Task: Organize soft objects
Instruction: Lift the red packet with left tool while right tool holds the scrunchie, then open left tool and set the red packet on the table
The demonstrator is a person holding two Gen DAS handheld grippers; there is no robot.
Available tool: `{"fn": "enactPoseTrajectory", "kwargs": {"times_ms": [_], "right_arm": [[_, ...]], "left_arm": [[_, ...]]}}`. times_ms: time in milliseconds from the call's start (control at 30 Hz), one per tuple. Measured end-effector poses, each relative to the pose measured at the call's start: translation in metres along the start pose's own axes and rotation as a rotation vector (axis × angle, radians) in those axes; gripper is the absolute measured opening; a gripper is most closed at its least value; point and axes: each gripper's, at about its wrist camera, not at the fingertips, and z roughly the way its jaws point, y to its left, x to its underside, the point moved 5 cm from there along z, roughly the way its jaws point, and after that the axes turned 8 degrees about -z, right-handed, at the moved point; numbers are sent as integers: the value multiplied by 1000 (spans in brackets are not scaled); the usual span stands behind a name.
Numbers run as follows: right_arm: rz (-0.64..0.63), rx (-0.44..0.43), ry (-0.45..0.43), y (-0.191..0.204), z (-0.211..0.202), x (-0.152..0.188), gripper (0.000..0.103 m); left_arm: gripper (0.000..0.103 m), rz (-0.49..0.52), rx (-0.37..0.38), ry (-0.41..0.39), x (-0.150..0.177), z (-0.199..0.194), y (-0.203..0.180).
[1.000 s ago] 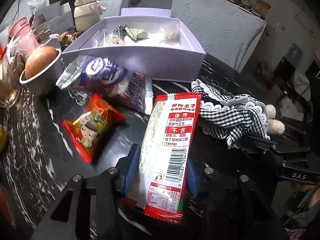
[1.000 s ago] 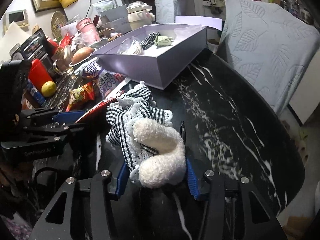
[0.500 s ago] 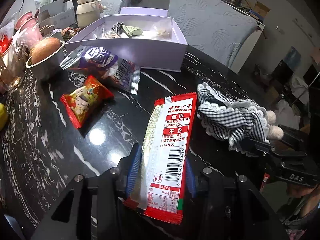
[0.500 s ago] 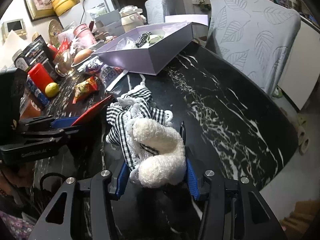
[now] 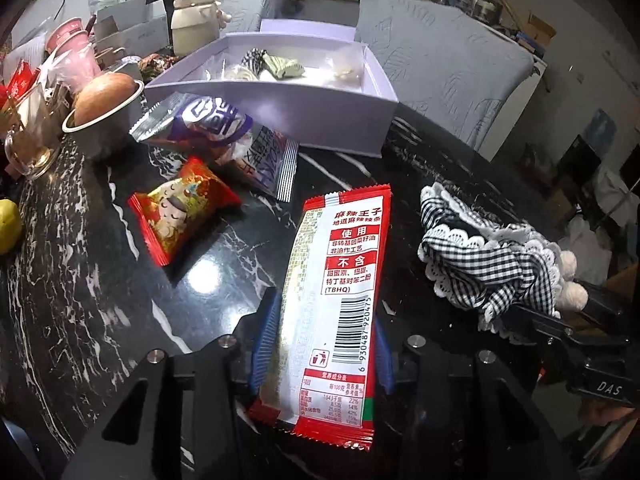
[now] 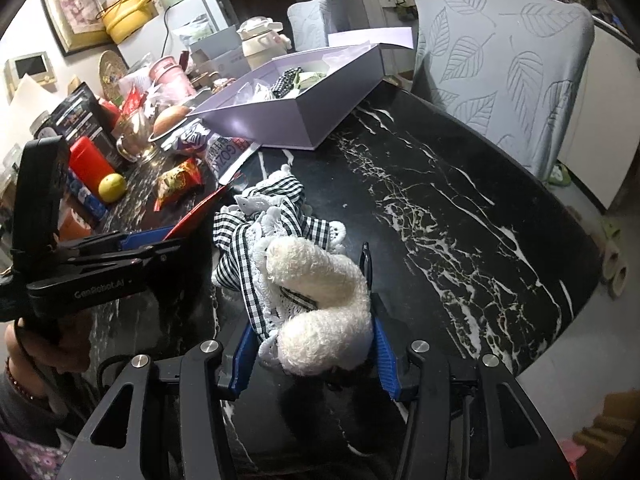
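My left claw (image 5: pixel 320 344) grips snack packet (image 5: pixel 336 300): light, slippery, crinkly | right claw (image 6: pixel 312 344) clamps cloth doll (image 6: pixel 304 296): soft, compressible; hold mid-body.

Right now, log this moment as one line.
left gripper: shut on red snack packet | right gripper: shut on checked plush toy | lilac box: open, ahead

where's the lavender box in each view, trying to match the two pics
Left wrist view: the lavender box sits top centre, behind the snack packets, open with small items inside.
Right wrist view: the lavender box sits upper centre-left, seen corner-on, on the black marble table.
Shared landmark: the checked frilly cloth, nearer than the box.
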Motion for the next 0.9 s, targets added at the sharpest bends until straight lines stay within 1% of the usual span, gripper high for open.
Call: {"fn": "enactPoseTrajectory", "kwargs": {"times_ms": [67, 267, 467, 567, 600, 633, 700, 767, 900], "right_arm": [[2, -5, -3, 1, -1, 0, 49], [-7, -15, -17, 6, -5, -4, 49], [-21, -24, -42, 11, -12, -15, 49], [-32, -24, -66, 14, -20, -23, 49], [-38, -25, -76, 15, -23, -27, 49], [-42, -27, -85, 16, -26, -30, 49], [-52, -33, -105, 18, -32, -37, 49], [-64, -39, -118, 19, -33, -43, 49], [-63, -18, -110, 17, -27, -47, 49]], "left_arm": [[40, -7, 14, -8, 1, -4, -1], [40, 16, 24, -47, 2, -20, -8], [39, 27, 33, -99, -11, -44, -11], [35, 32, 41, -133, -19, -56, -14], [27, 34, 43, -143, -22, -59, -15], [23, 38, 48, -150, -25, -62, -16], [23, 46, 49, -169, -32, -65, -19], [23, 48, 47, -163, -36, -59, -19], [23, 25, 61, -120, -32, -46, -14]]}}
